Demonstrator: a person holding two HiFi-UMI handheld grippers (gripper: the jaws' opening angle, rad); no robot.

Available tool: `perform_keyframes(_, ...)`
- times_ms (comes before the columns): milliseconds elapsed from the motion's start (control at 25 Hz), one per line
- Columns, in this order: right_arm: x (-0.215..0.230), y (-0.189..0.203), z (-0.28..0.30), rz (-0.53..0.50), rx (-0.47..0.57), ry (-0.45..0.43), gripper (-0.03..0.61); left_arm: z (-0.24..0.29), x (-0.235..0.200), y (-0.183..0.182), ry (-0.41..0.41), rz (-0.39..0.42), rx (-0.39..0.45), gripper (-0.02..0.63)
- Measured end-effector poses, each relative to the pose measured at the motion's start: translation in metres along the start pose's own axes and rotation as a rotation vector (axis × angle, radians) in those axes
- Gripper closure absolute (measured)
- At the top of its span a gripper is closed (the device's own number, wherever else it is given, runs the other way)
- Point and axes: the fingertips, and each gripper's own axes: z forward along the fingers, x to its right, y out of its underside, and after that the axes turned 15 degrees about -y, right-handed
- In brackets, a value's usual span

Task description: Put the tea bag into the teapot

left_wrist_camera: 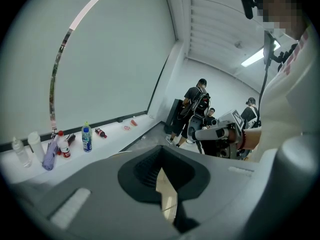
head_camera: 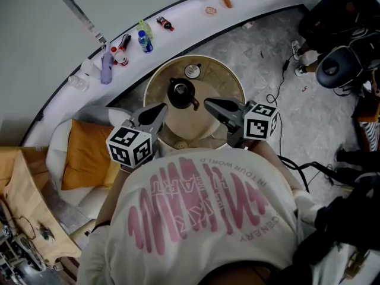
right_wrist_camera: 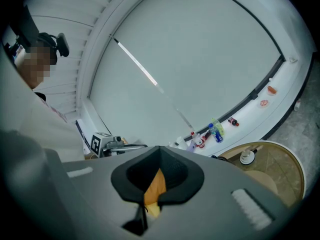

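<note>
A black teapot (head_camera: 181, 94) stands near the middle of a round tan table (head_camera: 228, 79). Its pale round lid (head_camera: 192, 71) lies apart behind it and also shows in the right gripper view as lid (right_wrist_camera: 246, 156). A small pale object (head_camera: 181, 143) lies at the table's near edge; I cannot tell whether it is the tea bag. My left gripper (head_camera: 161, 107) hovers just left of the teapot, jaws together and empty. My right gripper (head_camera: 209, 104) hovers just right of it, also shut with nothing held. Each gripper shows in the other's view: the right gripper (left_wrist_camera: 212, 132) and the left gripper (right_wrist_camera: 115, 145).
Several bottles (head_camera: 145, 41) and small items stand on the curved white ledge (head_camera: 178, 10) behind the table. An orange cushion (head_camera: 86, 153) sits on a white seat at the left. Cables and bags (head_camera: 341, 64) lie on the floor at the right. People (left_wrist_camera: 192, 111) stand beyond.
</note>
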Motion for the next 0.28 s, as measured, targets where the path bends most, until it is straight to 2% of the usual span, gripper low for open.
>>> perform_keyframes(280, 0.0011, 0.0074, -0.0007, 0.003, -0.003, 0.000, 0.580, -0.0039, -0.0020, 0.0045, -0.005, -0.001, -0.001, 0.600)
